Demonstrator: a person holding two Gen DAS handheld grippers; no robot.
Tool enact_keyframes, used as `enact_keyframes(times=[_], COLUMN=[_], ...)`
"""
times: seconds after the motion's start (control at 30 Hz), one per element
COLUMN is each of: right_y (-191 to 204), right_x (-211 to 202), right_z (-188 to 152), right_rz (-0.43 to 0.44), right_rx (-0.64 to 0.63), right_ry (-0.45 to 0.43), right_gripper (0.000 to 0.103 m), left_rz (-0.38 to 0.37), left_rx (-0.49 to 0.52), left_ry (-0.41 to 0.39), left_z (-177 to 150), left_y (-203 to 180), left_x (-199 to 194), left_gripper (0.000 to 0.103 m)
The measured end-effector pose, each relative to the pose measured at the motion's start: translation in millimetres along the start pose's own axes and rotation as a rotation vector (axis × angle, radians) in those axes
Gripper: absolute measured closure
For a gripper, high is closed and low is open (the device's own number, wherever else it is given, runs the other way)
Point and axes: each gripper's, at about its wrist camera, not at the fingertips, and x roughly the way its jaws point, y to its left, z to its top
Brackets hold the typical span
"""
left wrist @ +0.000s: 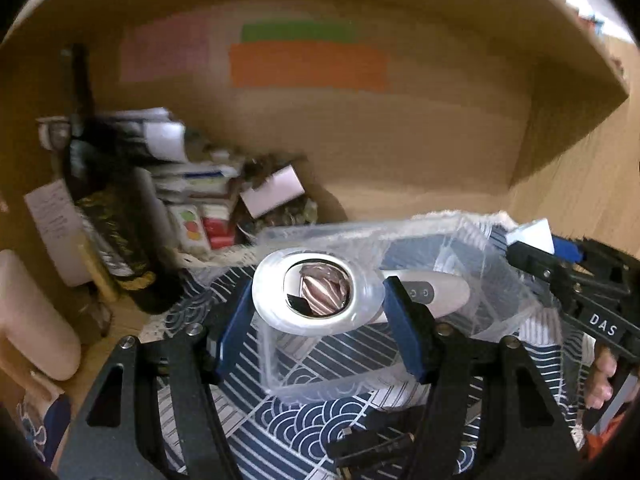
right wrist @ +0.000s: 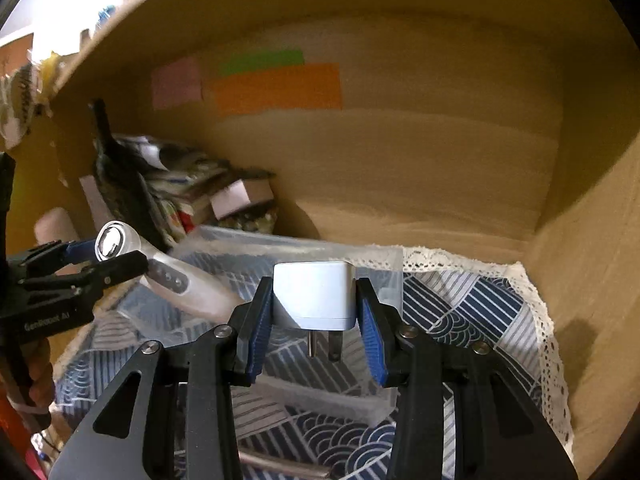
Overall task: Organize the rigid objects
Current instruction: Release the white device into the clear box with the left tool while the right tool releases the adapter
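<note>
My left gripper point(left wrist: 320, 300) is shut on a white handheld device point(left wrist: 316, 296) with a round metal head, held over a clear plastic box point(left wrist: 472, 280). The same device point(right wrist: 160, 276) and left gripper point(right wrist: 108, 254) show at the left of the right wrist view. My right gripper point(right wrist: 314, 300) is shut on a white plug adapter point(right wrist: 314, 294), prongs pointing toward the camera, above the clear box point(right wrist: 380, 264). The right gripper point(left wrist: 532, 248) with the adapter point(left wrist: 532, 234) shows at the right of the left wrist view.
The box sits on a blue-and-white patterned cloth point(right wrist: 472, 304) with a lace edge, inside a wooden shelf bay point(right wrist: 400, 160). A dark bottle point(left wrist: 104, 200), stacked packets and small boxes point(left wrist: 208, 196) crowd the back left. Coloured sticky notes point(left wrist: 308, 64) are on the back wall.
</note>
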Motion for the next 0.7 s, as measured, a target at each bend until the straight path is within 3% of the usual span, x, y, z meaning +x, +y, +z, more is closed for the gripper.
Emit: enact_keyframes(times=[0.3,0.7], right_y=[3,2], right_x=[48,64], right_z=[-12,-16], right_rz=[-0.019,-0.034], right_rx=[-0.073,-0.056], right_ry=[0.151,0.211], right_gripper=[0.066,0.066], left_rz=[-0.020,-0.031], left_rx=[0.052,0.058], left_ry=[0.111,0.190], left_z=[-8,-10], left_y=[-11,-11], left_x=[47,68], left_gripper=[0.039,0.039])
